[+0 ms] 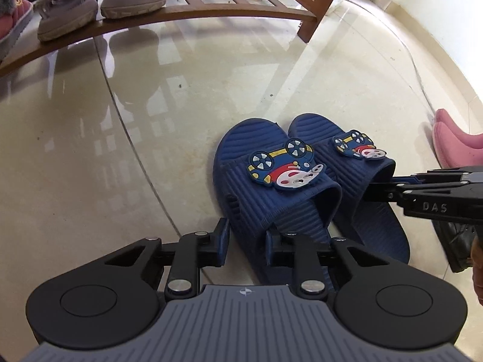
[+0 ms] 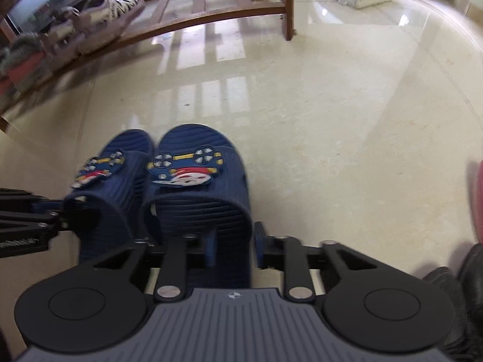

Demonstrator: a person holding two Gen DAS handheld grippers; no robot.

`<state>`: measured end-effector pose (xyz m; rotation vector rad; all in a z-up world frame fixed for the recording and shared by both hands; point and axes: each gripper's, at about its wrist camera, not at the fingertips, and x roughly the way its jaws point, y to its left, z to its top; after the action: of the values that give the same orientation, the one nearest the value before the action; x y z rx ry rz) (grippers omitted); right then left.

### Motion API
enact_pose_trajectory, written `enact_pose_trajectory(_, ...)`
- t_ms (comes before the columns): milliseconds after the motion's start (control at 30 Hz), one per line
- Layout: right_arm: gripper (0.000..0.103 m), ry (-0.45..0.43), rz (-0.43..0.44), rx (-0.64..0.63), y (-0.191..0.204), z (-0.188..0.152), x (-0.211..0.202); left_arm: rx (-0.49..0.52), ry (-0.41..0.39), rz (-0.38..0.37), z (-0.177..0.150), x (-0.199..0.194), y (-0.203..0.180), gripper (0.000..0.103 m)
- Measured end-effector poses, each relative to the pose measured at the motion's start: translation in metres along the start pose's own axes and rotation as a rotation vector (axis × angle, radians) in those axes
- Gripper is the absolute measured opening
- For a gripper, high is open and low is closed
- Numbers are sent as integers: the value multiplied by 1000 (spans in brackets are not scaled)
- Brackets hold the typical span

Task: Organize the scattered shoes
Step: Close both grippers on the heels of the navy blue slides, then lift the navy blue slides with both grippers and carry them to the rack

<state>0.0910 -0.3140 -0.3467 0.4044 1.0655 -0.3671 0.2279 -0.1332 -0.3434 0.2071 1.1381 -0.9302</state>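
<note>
My left gripper [image 1: 246, 242] sits low over the floor, its fingers spread around the heel-side wall of the left blue slipper [image 1: 271, 187]: one finger stands outside the slipper's outer edge, the other sits inside, under the rear of the strap. The pads look close to the rubber wall, yet I cannot tell whether they pinch it, so I read these tongs as parted, straddling the edge.

My right gripper [image 2: 234, 242] does the same on the right blue slipper [image 2: 199, 199]. One finger is tucked inside under the strap, the other stands just outside the slipper's right wall. The gap is moderate, and this view is blurred, so whether there is real contact I cannot say.

The two slippers lie side by side on the glossy cream tile floor [image 1: 90, 150], touching or nearly so, toes pointing away from me, each with a cartoon car badge [image 1: 286, 166] on its strap.

Off to the right edge lies a pink slipper [image 1: 452, 141], and nearer, a black shoe [image 1: 455, 244], partly hidden.

Further out stands the wooden shoe rack [image 1: 211, 12], its low slatted shelf holding a pair of pale lilac sneakers [image 1: 99, 0] at the left, with a furry red slipper [image 1: 12, 15] beyond them. The right half of the shelf shows bare slats.
</note>
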Motion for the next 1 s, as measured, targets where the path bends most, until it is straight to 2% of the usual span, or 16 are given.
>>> enact_pose_trajectory(167, 10, -18, 18, 20, 2, 4, -8, -59, -40, -22, 4, -13, 11, 19)
enact_pose_trajectory(300, 9, -30, 39, 44, 9, 13, -15, -61, -88, -36, 15, -31, 15, 18)
enact_pose_trajectory(867, 8, -97, 150, 129, 50, 76, -85, -128, -262, 69, 44, -128, 48, 13)
enact_pose_trajectory(1000, 8, -102, 175, 153, 63, 82, -99, -198, -291, 94, 47, -153, 61, 13)
